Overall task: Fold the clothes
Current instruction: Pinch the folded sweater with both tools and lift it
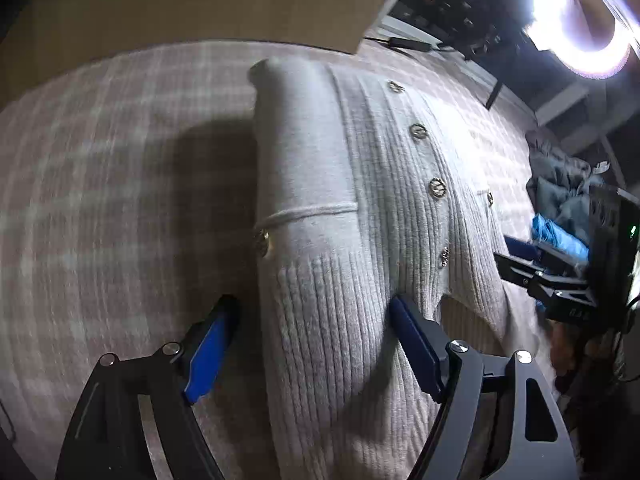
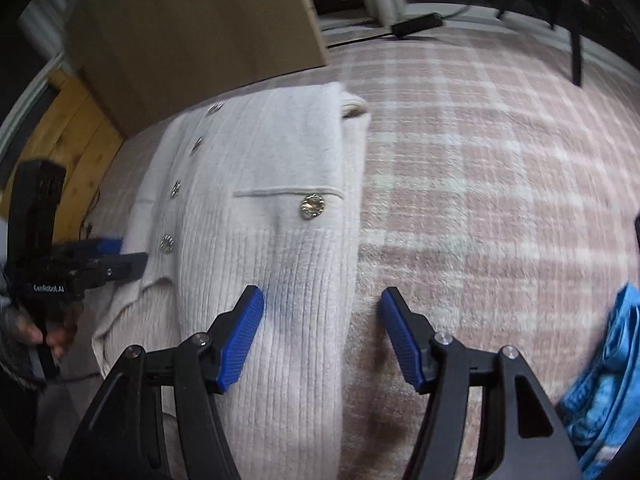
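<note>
A cream ribbed cardigan [image 1: 344, 208] with gold buttons lies on a pink plaid blanket [image 1: 120, 184], both sides folded in to a long narrow shape. My left gripper [image 1: 316, 332] is open, its blue fingers straddling the cardigan's left folded edge near the hem. In the right wrist view the cardigan [image 2: 272, 216] shows a pocket with a gold button. My right gripper [image 2: 320, 324] is open too, one finger over the knit and the other over the blanket [image 2: 480, 200], straddling the right folded edge. Each gripper appears in the other view: right gripper [image 1: 536, 276], left gripper [image 2: 108, 264].
A cardboard panel [image 2: 192, 20] stands behind the cardigan's collar. A blue garment [image 2: 608, 380] lies at the right, with dark grey clothes [image 1: 560, 184] beyond it. A ring light [image 1: 580, 28] glares at the top right. A hand [image 2: 52, 336] holds the left gripper.
</note>
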The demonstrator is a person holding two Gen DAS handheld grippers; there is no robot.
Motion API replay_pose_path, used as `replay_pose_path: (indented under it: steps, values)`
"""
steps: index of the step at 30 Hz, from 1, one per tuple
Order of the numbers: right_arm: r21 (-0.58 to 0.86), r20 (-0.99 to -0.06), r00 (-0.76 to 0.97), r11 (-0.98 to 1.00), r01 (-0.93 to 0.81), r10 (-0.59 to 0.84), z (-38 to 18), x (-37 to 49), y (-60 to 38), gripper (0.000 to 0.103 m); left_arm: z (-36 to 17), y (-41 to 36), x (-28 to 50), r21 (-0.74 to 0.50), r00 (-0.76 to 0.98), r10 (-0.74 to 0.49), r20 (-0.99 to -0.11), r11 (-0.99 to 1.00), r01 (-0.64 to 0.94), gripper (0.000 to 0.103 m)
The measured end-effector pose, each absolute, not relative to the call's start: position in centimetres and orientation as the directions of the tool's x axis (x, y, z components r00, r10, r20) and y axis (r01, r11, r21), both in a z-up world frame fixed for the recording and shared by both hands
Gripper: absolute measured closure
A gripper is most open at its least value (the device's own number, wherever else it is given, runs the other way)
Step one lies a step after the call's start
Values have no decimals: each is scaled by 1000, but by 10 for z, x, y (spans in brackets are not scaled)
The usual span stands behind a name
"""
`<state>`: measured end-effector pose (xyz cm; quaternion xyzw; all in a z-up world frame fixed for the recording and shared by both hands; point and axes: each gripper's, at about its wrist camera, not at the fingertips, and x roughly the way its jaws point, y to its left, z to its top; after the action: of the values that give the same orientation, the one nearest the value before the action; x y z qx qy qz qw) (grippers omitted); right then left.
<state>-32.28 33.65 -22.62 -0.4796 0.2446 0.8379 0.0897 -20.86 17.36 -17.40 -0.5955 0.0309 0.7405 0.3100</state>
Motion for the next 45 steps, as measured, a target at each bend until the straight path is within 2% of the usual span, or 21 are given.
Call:
replay_pose_path:
  steps: [5,8,9,10,11,12,13,15,18,25,30,39,43,45]
  values:
    - [371,-829,-530,-884,-285,-177,-226,-330,327,43,-175,196,-197,-315,-79,437,-896,-752,-579,28]
    - [414,-812,-538,-872,-261,-224,-228,-335,322,65,-176,209,-185,-230,-137,398,-907,-742,-630,31]
    - [438,-803,-543,-862,-256,-246,-229,-336,321,72,-176,212,-182,-210,-156,390,-907,-742,-636,36]
    - [462,-792,-551,-848,-258,-263,-231,-337,320,73,-175,211,-182,-208,-173,393,-903,-753,-625,46]
    - [473,-784,-561,-841,-264,-265,-231,-337,318,74,-174,209,-182,-218,-182,405,-896,-759,-613,50]
    - [481,-778,-569,-835,-268,-265,-231,-338,316,75,-173,206,-184,-258,-170,437,-883,-756,-601,66]
    - [490,-773,-576,-828,-274,-266,-231,-338,314,76,-172,205,-185,-292,-154,459,-875,-753,-590,70]
    - [516,-758,-592,-807,-287,-274,-227,-340,312,78,-170,202,-187,-349,-129,499,-857,-745,-568,72]
    - [562,-722,-625,-779,-280,-297,-216,-344,305,79,-157,198,-184,-348,-149,514,-845,-740,-576,73]
    - [567,-675,-681,-790,-233,-284,-166,-361,271,80,-126,188,-177,-344,-198,546,-814,-728,-592,75]
    - [555,-652,-695,-815,-166,-303,-134,-392,237,80,-92,131,-184,-325,-264,549,-793,-748,-579,75]
    - [581,-575,-721,-813,-28,-387,-101,-507,132,80,-53,-15,-235,-173,-429,421,-799,-845,-507,75]
    - [619,-540,-729,-785,-6,-420,-106,-558,91,80,-54,-66,-265,-122,-450,370,-813,-864,-489,75]
    - [628,-555,-723,-777,-39,-412,-119,-572,86,80,-61,-83,-286,-76,-456,331,-826,-867,-492,74]
